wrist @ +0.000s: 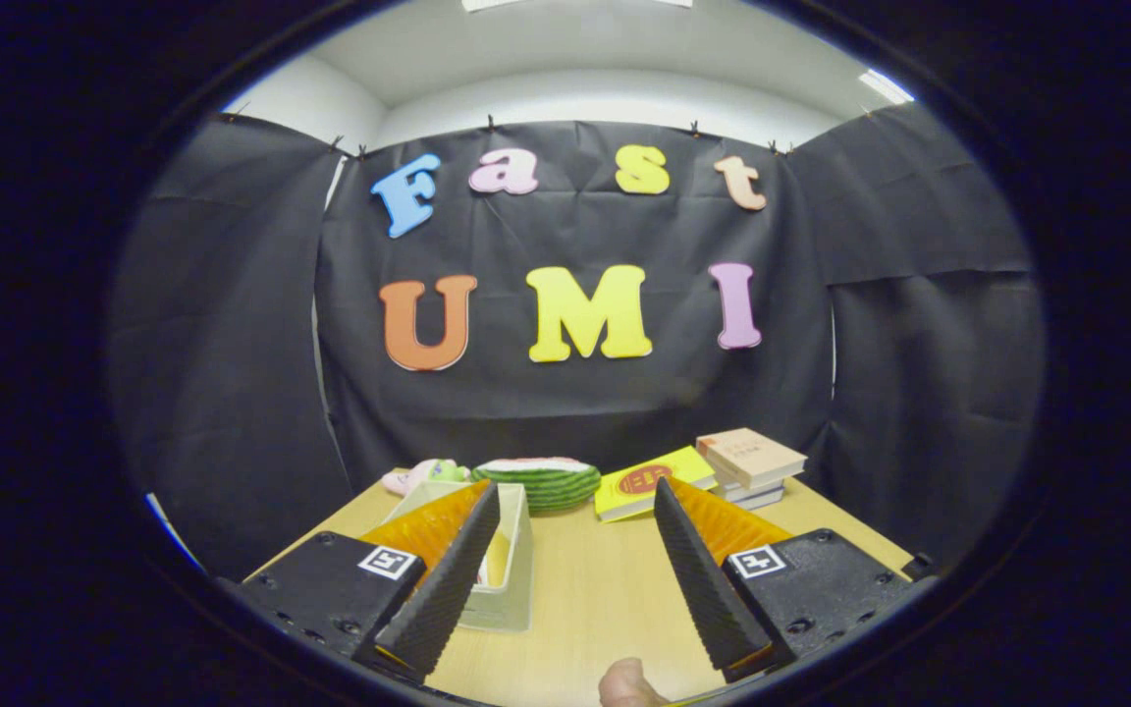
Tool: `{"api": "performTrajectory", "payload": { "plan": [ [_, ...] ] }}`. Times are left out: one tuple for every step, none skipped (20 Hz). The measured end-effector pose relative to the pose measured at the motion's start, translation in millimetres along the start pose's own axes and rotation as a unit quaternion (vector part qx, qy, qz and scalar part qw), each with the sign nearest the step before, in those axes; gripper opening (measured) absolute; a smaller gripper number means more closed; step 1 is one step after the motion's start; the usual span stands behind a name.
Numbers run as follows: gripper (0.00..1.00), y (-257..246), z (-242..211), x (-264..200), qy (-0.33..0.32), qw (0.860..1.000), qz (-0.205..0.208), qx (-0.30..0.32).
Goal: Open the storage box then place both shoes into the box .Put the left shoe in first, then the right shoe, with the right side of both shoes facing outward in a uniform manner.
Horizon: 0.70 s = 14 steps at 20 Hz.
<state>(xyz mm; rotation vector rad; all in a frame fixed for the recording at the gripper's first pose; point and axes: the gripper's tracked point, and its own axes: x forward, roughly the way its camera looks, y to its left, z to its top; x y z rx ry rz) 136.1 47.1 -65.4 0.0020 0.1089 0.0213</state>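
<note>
Gripper fingers stand spread wide apart above the wooden worktop, holding nothing, with bare wood showing between them. Behind the left finger, in the lower left of the frame, sits the clear storage box, partly hidden by that finger. Farther back along the worktop's far edge lie a pink and green soft toy, a striped green watermelon-like cushion, a yellow book and a small stack of books. A fingertip shows at the bottom centre.
</note>
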Motion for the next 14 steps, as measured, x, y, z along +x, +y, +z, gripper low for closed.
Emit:
{"api": "performTrajectory", "payload": {
  "plan": [
    [1.0,-5,7,-15,-0.012,1.0,-0.003,0.004],
    [1.0,-10,9,-26,-0.018,1.0,-0.008,0.005],
    [1.0,-12,16,-41,-0.027,1.0,-0.011,0.005],
    [1.0,-17,19,-54,-0.035,0.999,-0.017,0.002],
    [1.0,-21,23,-67,-0.043,0.999,-0.025,-0.002],
    [1.0,-26,24,-80,-0.051,0.998,-0.033,-0.006],
    [1.0,-29,20,-90,-0.058,0.998,-0.039,-0.011],
    [1.0,-33,19,-97,-0.066,0.997,-0.043,-0.012],
    [1.0,-38,16,-103,-0.075,0.996,-0.047,-0.013],
    [1.0,-41,12,-109,-0.078,0.996,-0.049,-0.012],
    [1.0,-44,7,-112,-0.078,0.996,-0.048,-0.008],
    [1.0,-45,0,-114,-0.071,0.996,-0.045,0.0],
    [1.0,-46,-5,-114,-0.067,0.997,-0.038,0.01],
    [1.0,-46,-4,-115,-0.07,0.997,-0.032,0.018]
  ]
}}
